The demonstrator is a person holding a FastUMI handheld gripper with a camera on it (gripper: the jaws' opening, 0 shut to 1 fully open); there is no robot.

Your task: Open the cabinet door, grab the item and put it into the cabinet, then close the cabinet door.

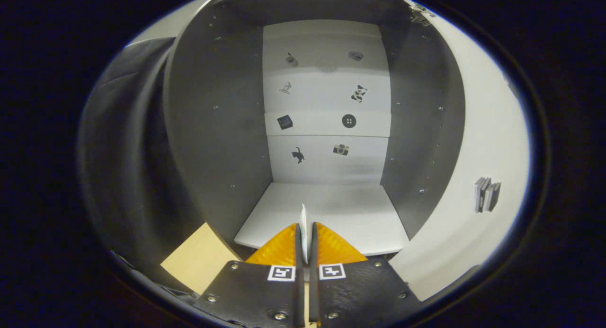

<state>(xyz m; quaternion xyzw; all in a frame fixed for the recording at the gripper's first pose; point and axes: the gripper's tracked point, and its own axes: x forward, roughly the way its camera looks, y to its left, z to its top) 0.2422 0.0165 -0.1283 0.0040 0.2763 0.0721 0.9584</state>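
Observation:
The cabinet (213, 129) stands open right ahead, with dark side walls, a white floor (350, 214) and a white back panel carrying several small stickers. Its white door (473, 176) is swung wide to the right and bears a sticker of books. My gripper (305, 235) sits at the cabinet's front edge, shut on a thin white item (304, 224) held edge-on between both fingers. The item's top edge pokes up just past the fingertips, over the front of the cabinet floor.
A light wooden table surface (194, 261) shows below and left of the cabinet. Black cloth (128, 167) hangs beyond the cabinet's left wall. A hinge (419, 13) sits at the top of the right wall.

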